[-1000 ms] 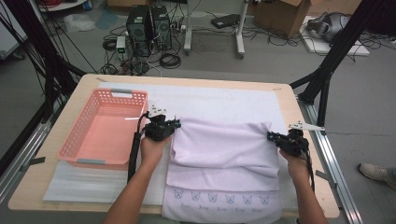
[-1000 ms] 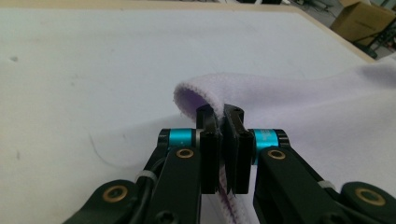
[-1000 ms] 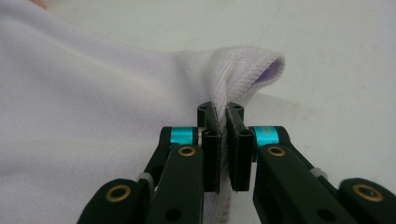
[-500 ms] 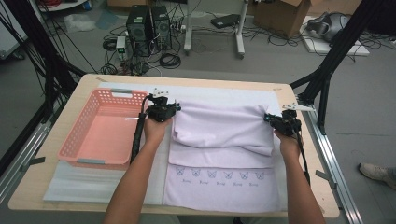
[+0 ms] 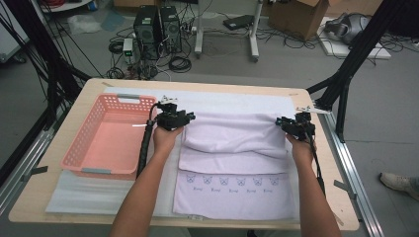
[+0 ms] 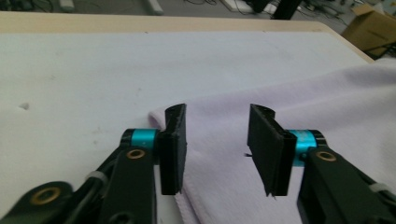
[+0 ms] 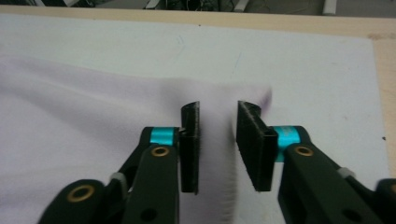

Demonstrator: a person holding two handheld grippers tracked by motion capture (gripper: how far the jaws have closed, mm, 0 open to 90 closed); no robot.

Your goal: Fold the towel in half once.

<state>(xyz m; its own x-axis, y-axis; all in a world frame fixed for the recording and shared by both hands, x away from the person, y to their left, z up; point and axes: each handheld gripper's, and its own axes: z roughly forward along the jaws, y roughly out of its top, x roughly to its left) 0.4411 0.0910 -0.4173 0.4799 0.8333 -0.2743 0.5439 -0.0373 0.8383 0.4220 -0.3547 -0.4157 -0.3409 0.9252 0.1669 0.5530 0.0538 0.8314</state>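
Both grippers are letting go: the left gripper [image 5: 184, 117] and the right gripper [image 5: 285, 121], at mid-frame in the high view, have just been opening their jaws, and the lilac towel [image 5: 232, 163] is lying slack between the pads, unpinched. Compared with a second ago, its folded edge is sitting higher on the white mat [image 5: 227, 98], right of the pink basket [image 5: 106, 140], so this fold seems finished.
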